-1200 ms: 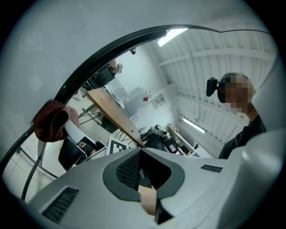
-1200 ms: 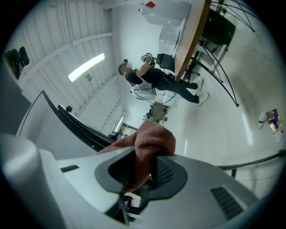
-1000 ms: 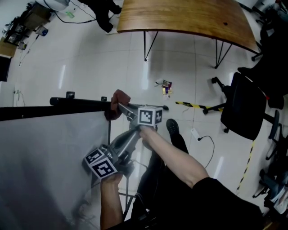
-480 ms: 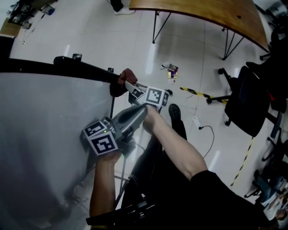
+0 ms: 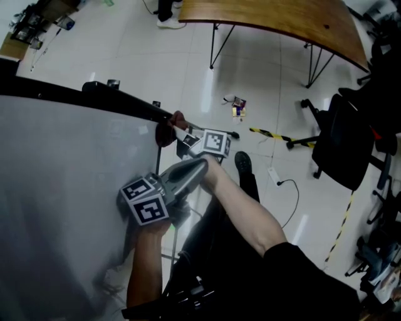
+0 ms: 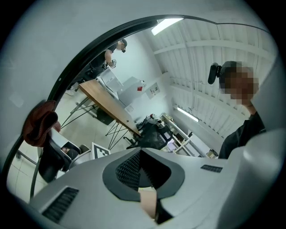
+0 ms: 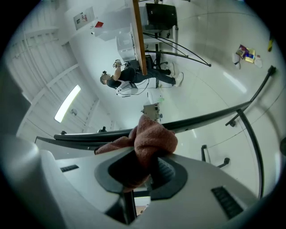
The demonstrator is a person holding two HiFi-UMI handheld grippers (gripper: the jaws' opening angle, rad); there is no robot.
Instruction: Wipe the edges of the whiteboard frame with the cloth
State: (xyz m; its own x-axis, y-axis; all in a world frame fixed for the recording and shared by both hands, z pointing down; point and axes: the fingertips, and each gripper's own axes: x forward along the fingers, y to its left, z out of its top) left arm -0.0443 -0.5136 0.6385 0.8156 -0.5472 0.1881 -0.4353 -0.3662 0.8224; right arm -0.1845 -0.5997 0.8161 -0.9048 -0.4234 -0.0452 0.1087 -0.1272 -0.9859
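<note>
A large whiteboard (image 5: 62, 182) with a black frame (image 5: 128, 101) fills the left of the head view. My right gripper (image 5: 178, 136) is shut on a reddish-brown cloth (image 5: 168, 127), and presses it against the frame's top right corner. The right gripper view shows the cloth (image 7: 147, 142) bunched between the jaws, right at the black frame (image 7: 201, 120). My left gripper (image 5: 164, 182) is shut with nothing in it, lower down by the board's right edge. In the left gripper view the cloth (image 6: 39, 121) sits on the curved frame (image 6: 76, 62).
A wooden table (image 5: 269, 19) on thin black legs stands behind the board. A black office chair (image 5: 344, 144) is at the right. Small litter (image 5: 235, 106) and a striped tape strip (image 5: 269, 133) lie on the tiled floor. A person (image 7: 120, 76) stands far off.
The cloth and right gripper have slid a little right and down along the frame's top edge to its corner. The left gripper has stayed by the board's right edge.
</note>
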